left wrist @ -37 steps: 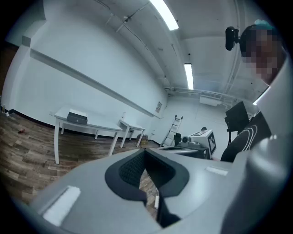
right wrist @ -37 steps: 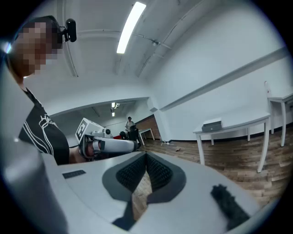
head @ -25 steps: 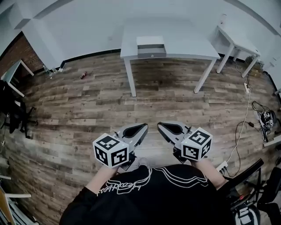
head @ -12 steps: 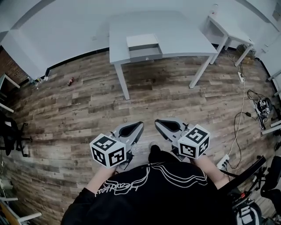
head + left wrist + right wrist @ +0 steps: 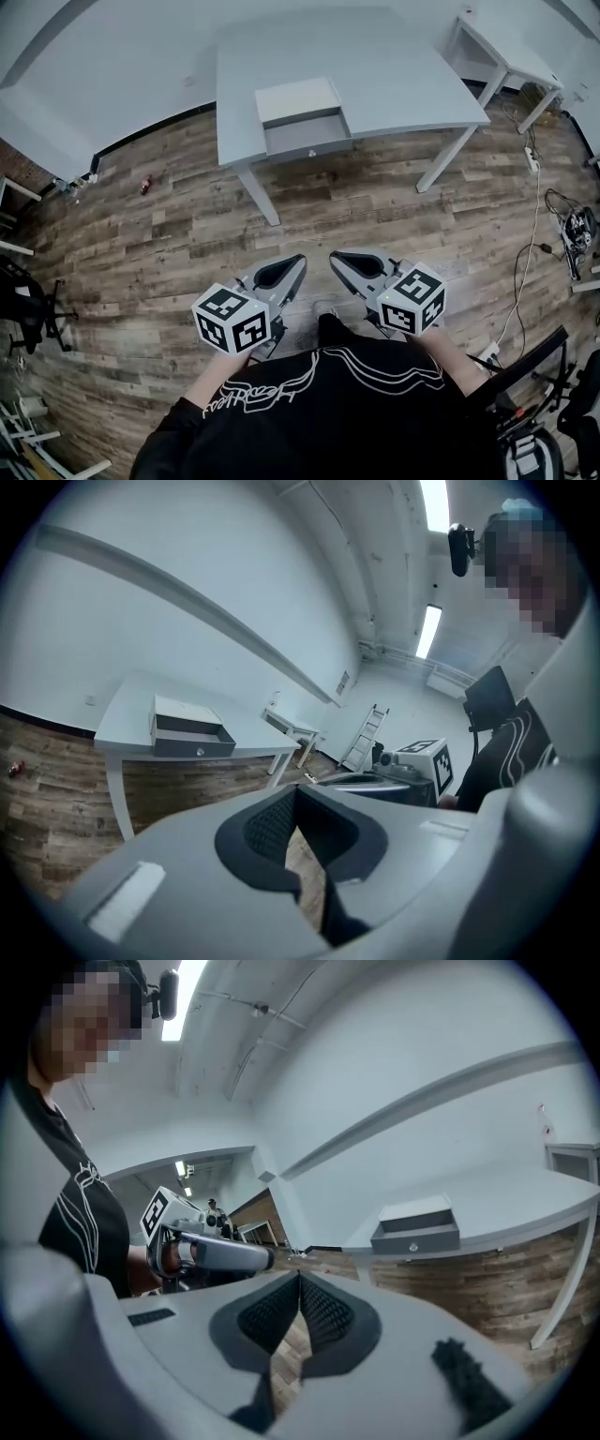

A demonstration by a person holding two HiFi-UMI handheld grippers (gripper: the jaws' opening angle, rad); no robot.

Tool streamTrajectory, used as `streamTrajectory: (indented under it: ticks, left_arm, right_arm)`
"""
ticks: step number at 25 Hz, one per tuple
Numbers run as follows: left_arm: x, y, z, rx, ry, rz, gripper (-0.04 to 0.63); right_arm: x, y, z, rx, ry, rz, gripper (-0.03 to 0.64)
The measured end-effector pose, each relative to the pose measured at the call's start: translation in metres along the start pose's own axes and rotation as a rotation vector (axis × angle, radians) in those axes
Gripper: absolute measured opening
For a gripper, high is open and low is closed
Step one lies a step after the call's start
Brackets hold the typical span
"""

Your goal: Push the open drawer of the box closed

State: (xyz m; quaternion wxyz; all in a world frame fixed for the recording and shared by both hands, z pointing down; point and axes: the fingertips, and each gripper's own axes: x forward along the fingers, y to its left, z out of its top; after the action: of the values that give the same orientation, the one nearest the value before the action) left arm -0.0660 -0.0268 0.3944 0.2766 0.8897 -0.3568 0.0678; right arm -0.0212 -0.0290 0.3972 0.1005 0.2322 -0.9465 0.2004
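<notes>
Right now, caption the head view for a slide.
Left tongs and right tongs shut above the floor; box drawer open on table ahead.

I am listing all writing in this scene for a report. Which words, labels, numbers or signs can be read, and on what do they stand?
No text here can be read with certainty.
White script on the black shirt: too blurred to read.
Left cube and right cube: black square patterns only, no letters.
Drawer front: a small round knob or mark, no text.

The small grey rectangular box (image 5: 298,99) sits on the pale tabletop (image 5: 412,75), its open drawer (image 5: 307,139) at the front edge.
</notes>
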Motion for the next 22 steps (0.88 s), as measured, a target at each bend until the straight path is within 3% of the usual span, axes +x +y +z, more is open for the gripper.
streamTrajectory:
  ticks: [5, 9, 16, 22]
  left_arm:
    - [0.051, 0.047, 0.029, 0.035, 0.029, 0.051, 0.008]
    - [0.07, 0.075, 0.043, 0.01, 0.032, 0.063, 0.008]
    - [0.082, 0.109, 0.064, -0.01, 0.021, 0.057, 0.008]
    - [0.1, 0.15, 0.071, -0.031, 0.059, 0.044, 0.008]
  right_arm:
    - [0.029, -0.067, 0.018, -0.028, 0.028, -0.011, 0.009]
    - [0.048, -0.105, 0.036, -0.046, 0.04, -0.032, 0.009]
    - [0.071, -0.144, 0.061, -0.074, 0.038, -0.096, 0.009]
    - [0.104, -0.178, 0.063, -0.085, 0.055, -0.144, 0.011]
